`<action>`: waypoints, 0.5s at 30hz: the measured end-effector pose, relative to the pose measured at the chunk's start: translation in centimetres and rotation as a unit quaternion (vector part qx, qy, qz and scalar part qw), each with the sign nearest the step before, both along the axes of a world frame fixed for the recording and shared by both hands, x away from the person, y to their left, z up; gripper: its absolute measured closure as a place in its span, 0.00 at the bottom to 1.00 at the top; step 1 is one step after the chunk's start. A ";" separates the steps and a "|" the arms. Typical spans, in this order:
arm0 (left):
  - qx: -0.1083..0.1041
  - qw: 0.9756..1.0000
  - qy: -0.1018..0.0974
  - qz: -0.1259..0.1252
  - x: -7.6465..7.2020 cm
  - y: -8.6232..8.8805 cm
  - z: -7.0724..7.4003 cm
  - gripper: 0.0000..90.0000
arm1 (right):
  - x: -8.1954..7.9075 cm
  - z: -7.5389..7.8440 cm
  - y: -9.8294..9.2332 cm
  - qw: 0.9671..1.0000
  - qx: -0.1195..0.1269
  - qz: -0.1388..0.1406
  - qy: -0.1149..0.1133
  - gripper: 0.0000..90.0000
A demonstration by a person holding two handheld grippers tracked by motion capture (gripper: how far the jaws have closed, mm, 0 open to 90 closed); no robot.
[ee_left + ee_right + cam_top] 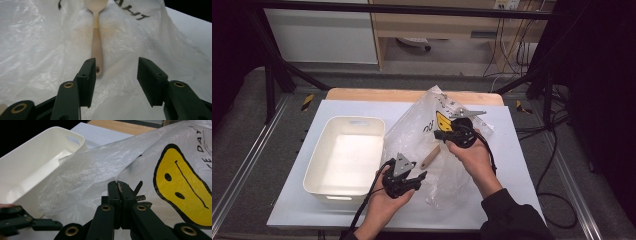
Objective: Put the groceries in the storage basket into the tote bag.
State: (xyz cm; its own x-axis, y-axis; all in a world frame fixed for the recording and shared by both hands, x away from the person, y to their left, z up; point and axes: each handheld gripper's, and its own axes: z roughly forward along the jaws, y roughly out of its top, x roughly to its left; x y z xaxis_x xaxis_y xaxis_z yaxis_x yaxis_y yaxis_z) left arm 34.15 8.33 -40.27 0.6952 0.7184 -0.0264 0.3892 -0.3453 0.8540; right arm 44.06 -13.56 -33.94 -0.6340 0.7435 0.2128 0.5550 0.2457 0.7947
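A clear plastic bag [432,145] printed with a yellow smiley face [185,185] lies crumpled on the white mat. My right gripper [439,133] is shut on a fold of the bag [100,162] beside the face and holds that part raised; its jaw tips [117,183] meet on the film. A pale wooden spoon [97,45] lies with the bag [45,50], handle end toward my left gripper [117,62]. That gripper [419,177] is open, with nothing between its pads, and the handle end sits just ahead of one jaw. The spoon [430,156] shows between both grippers.
A white plastic bin [332,192] with nothing in it stands left of the bag, its wall [37,162] close to the film. My left gripper [32,222] shows low in the right gripper view. A wooden tabletop strip [412,95] runs along the far edge.
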 end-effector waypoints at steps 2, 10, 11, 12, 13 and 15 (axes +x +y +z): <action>-0.008 1.000 -0.001 0.003 -0.4 0.7 0.6 0.54 | -0.2 -0.4 0.0 1.000 -0.001 0.002 0.001 1.00; -0.053 0.998 -0.008 0.032 -0.6 3.3 3.1 0.51 | -1.4 -2.4 0.4 1.000 -0.004 0.006 0.013 1.00; -0.054 0.998 -0.009 0.034 -0.5 3.5 3.4 0.50 | -1.4 -2.7 0.4 1.000 -0.005 0.008 0.014 1.00; -0.055 0.998 -0.009 0.036 -0.5 3.7 3.5 0.49 | -1.5 -3.1 0.4 1.000 -0.004 0.008 0.017 1.00; -0.056 0.998 -0.009 0.037 -0.4 3.8 3.7 0.49 | -1.6 -3.4 0.4 1.000 -0.004 0.008 0.017 1.00; -0.053 0.998 -0.009 0.039 -0.3 4.1 4.0 0.47 | -1.7 -4.2 0.4 1.000 -0.001 0.007 0.024 1.00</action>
State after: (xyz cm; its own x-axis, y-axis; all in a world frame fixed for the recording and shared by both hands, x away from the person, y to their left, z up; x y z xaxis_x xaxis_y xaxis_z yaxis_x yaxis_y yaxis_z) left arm 33.86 12.47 -36.32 0.6387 0.7638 -0.0929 0.3956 -0.2224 0.8911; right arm 42.36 -13.20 -38.11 -0.6333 0.7352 0.2418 0.5897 0.2561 0.7660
